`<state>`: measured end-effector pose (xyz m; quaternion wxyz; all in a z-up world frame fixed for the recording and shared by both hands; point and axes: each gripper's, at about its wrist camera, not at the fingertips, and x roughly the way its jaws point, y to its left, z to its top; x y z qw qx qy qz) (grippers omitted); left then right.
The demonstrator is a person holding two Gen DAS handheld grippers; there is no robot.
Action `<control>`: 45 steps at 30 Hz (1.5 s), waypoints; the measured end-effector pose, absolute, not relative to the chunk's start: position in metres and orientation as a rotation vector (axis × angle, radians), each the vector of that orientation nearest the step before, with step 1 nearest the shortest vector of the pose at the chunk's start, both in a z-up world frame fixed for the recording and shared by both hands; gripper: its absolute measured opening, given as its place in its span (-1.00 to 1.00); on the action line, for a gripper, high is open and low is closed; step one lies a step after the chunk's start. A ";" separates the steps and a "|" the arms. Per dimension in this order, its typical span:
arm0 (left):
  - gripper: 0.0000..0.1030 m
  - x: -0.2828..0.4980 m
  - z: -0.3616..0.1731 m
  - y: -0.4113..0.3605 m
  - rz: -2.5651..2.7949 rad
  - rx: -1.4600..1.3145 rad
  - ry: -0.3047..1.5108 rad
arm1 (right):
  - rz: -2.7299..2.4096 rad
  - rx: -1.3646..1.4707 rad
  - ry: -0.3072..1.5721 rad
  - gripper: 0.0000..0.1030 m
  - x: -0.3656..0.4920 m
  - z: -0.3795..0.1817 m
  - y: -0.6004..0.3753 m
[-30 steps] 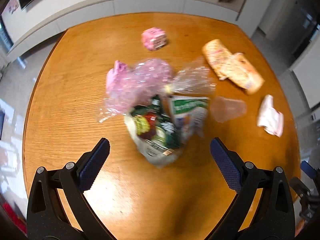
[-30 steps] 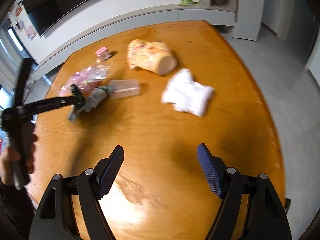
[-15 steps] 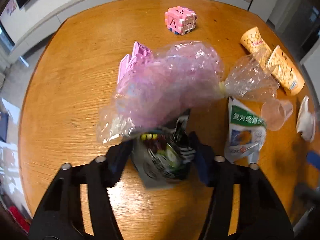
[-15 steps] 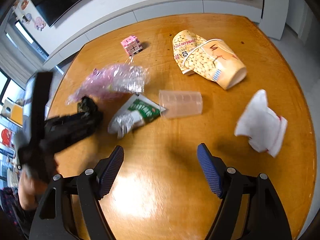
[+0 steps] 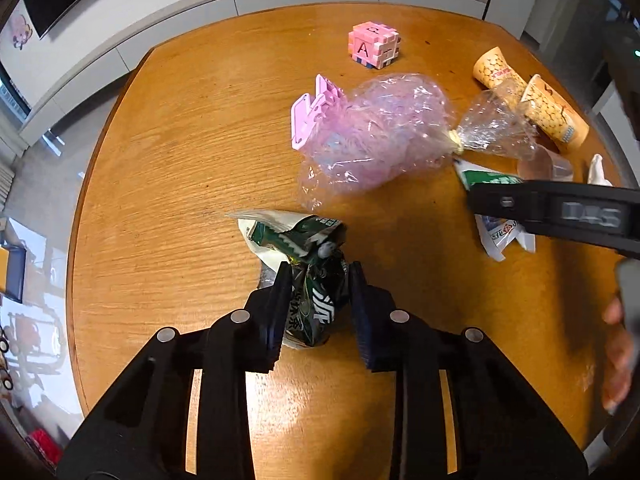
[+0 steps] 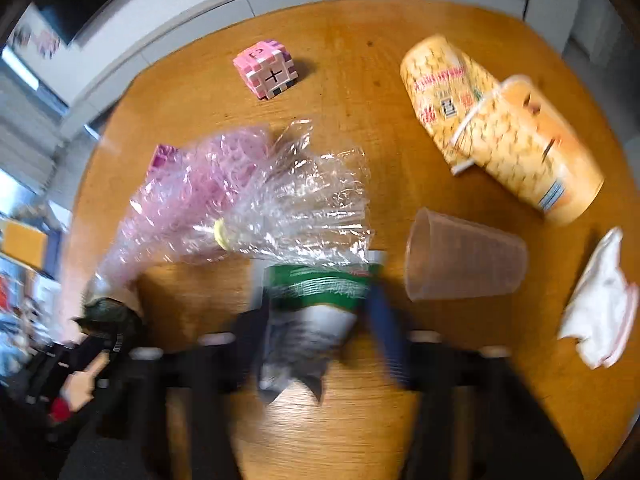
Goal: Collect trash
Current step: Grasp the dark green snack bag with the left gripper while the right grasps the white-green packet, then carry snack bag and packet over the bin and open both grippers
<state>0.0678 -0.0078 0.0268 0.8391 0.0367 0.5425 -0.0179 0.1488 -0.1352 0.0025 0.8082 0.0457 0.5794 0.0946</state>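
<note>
While the left gripper [image 5: 316, 280] pinched a crumpled dark green snack wrapper [image 5: 308, 268] between its pads at the near part of the round wooden table [image 5: 168, 168], the right gripper [image 6: 320, 332] had closed around a white and green packet [image 6: 316, 304] just beside it, though that view was blurred by motion and whether the pads truly bit the packet was hard to say. The step in hand looked like the first pick-ups of the collection, one piece of litter per gripper. The next move would call for lifting both pieces without dragging the cellophane along and carrying them to a bin, which none of the views showed. Just beyond the packet lay a crinkled pink and clear cellophane bag [image 5: 376, 136], its tail overlapping the packet's top edge, with a pink plastic piece [image 5: 310, 114] at its far left. A clear plastic cup [image 6: 460, 256] lay on its side near the packet, a crumpled white tissue [image 6: 596, 312] well to the right, and two nested orange paper cups [image 6: 500, 128] farther back. A pink letter cube [image 5: 374, 46] sat farthest off and seemed a toy rather than trash. Compared with a second ago, the left gripper's jaws, then spread wide short of the pile, had shut on the wrapper, which had been drawn apart from the packet. The right gripper, then spread and well back from the litter, had come forward and narrowed onto the packet.
</note>
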 end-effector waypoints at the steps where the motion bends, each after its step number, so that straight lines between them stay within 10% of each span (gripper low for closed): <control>1: -0.44 0.068 0.028 -0.013 -0.041 0.081 1.145 | 0.224 0.104 1.245 -0.35 0.144 0.003 -0.135; 17: -0.44 0.013 0.058 -0.053 -0.102 0.091 1.091 | 0.237 0.126 1.131 -0.48 0.045 0.044 -0.204; 22: -0.86 -0.005 0.075 -0.081 -0.150 0.096 1.055 | 0.194 0.151 1.096 -0.48 0.014 0.059 -0.249; 27: -0.86 0.003 0.090 -0.054 -0.048 0.034 1.033 | 0.166 0.186 1.066 -0.48 -0.005 0.067 -0.282; 29: -0.37 0.016 0.088 -0.040 0.036 0.068 1.068 | 0.166 0.201 1.060 -0.48 -0.007 0.067 -0.288; 30: 0.58 0.022 0.085 -0.036 0.047 0.076 1.081 | 0.165 0.204 1.059 -0.48 -0.008 0.066 -0.290; 31: 0.87 0.029 0.081 -0.032 0.043 0.082 1.093 | 0.165 0.207 1.058 -0.48 -0.010 0.066 -0.292; 36: 0.87 0.054 0.053 -0.021 0.047 0.096 1.156 | 0.161 0.213 1.063 -0.48 -0.013 0.064 -0.302; 38: 0.71 0.062 0.042 -0.018 0.051 0.085 1.160 | 0.156 0.215 1.061 -0.48 -0.014 0.063 -0.306; 42: -0.57 0.076 0.022 -0.009 0.038 0.005 1.205 | 0.146 0.227 1.051 -0.48 -0.020 0.064 -0.315; 45: -0.64 0.077 0.015 0.003 0.029 -0.098 1.190 | 0.137 0.232 1.039 -0.48 -0.028 0.067 -0.322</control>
